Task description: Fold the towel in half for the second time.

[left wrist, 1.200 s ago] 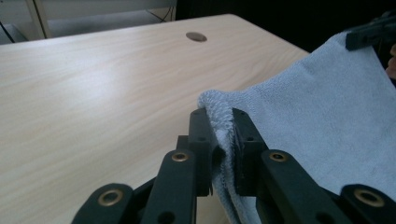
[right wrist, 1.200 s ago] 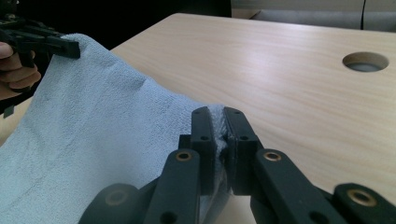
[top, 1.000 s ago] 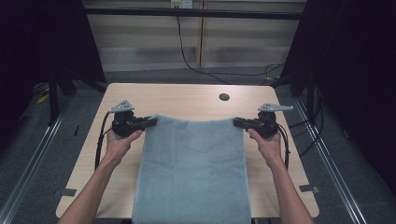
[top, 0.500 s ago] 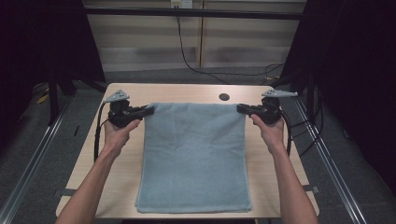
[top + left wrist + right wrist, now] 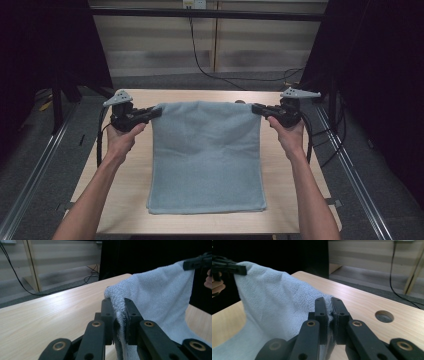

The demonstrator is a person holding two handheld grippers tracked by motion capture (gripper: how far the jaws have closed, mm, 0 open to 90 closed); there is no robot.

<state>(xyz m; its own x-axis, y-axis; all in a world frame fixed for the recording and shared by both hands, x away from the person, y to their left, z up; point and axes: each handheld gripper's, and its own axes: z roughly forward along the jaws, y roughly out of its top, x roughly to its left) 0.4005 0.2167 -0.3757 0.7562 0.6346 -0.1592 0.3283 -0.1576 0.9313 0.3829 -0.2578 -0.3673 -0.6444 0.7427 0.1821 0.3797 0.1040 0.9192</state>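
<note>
In the high view, the left gripper (image 5: 156, 112) and the right gripper (image 5: 257, 108) each pinched a far corner of the light blue towel (image 5: 206, 155). Compared with a second before, both had carried that far edge up off the wooden table (image 5: 130, 200) and toward twelve o'clock, so the cloth now hung taut between them, its near edge lying on the tabletop at six o'clock. I judged this to be a lift-and-spread, likely ahead of laying it flat or folding it. The towel's long axis ran from twelve to six o'clock, its raised edge stretched from nine to three.

In the left gripper view, the left gripper (image 5: 119, 305) was clamped on bunched terry, the cloth sweeping toward two o'clock where the other gripper held it.

In the right gripper view, the right gripper (image 5: 327, 304) was clenched tight on its corner, the towel (image 5: 277, 312) draping toward ten o'clock; a round hole (image 5: 384, 316) sat in the table at three o'clock.
</note>
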